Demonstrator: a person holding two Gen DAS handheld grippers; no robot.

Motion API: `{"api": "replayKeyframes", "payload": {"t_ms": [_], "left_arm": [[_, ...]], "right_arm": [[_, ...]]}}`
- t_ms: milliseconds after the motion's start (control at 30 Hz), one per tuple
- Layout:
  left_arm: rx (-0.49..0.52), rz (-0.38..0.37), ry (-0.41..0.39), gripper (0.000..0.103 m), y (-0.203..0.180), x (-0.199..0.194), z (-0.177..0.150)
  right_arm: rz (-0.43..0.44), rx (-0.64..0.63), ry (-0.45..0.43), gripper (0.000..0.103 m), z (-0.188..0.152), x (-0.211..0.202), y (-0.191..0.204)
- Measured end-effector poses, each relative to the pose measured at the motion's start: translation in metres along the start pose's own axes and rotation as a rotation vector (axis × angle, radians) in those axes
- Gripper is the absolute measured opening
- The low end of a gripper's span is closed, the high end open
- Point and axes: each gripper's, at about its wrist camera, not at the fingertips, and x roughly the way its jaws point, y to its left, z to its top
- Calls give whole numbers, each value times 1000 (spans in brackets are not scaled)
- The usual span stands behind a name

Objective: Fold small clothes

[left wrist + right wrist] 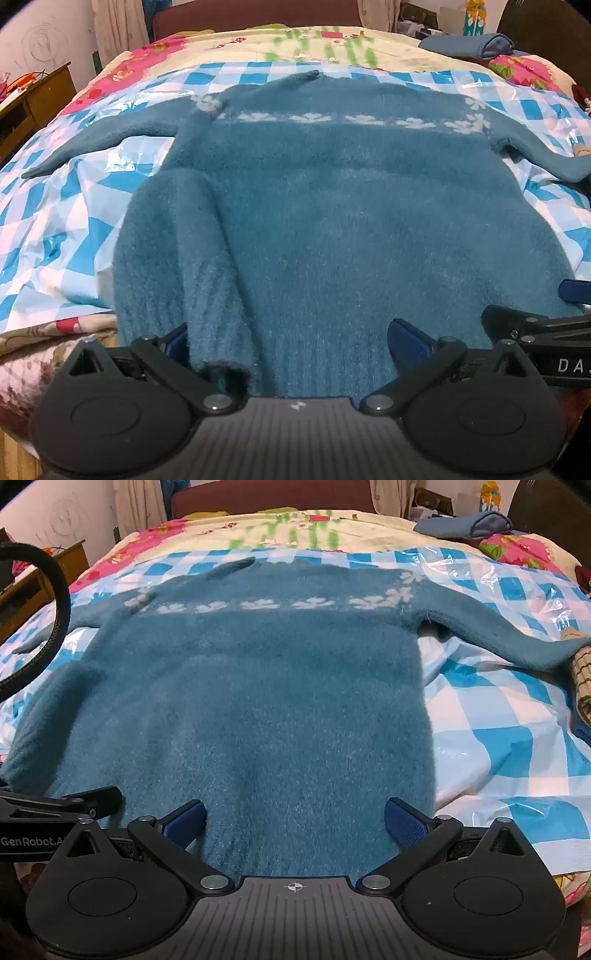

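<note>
A fuzzy teal sweater (pixel 332 206) with a row of white flowers across the chest lies flat on a blue-and-white checked plastic sheet (pixel 55 221), hem toward me. A fold of its left side (pixel 177 258) lies over the body. Its sleeves stretch out to both sides. My left gripper (pixel 291 343) is open over the hem, its blue pads (pixel 410 341) wide apart. My right gripper (pixel 295 819) is open over the hem of the sweater (pixel 258 701), also wide. Each gripper shows at the edge of the other's view.
The plastic sheet (pixel 498 720) covers a floral bedspread (pixel 122 70). Folded blue clothes (pixel 476 46) lie at the far right corner. A wooden desk (pixel 33 96) stands at the left. A woven tan item (pixel 583 679) sits at the right edge. A black cable (pixel 59 602) loops at left.
</note>
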Motion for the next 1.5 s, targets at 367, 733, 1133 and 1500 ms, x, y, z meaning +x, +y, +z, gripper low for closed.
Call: {"api": "replayKeyframes", "payload": {"t_ms": [367, 733, 1133, 1500], "left_arm": [[-31, -16, 52, 103, 5, 9, 3], [18, -4, 77, 103, -1, 12, 0], [18, -10, 81, 103, 1, 14, 0], [16, -14, 81, 103, 0, 14, 0]], "right_arm": [[6, 4, 8, 103, 0, 1, 0], [7, -8, 26, 103, 0, 4, 1], [22, 2, 41, 103, -1, 7, -1], [37, 15, 46, 103, -4, 10, -6]]}}
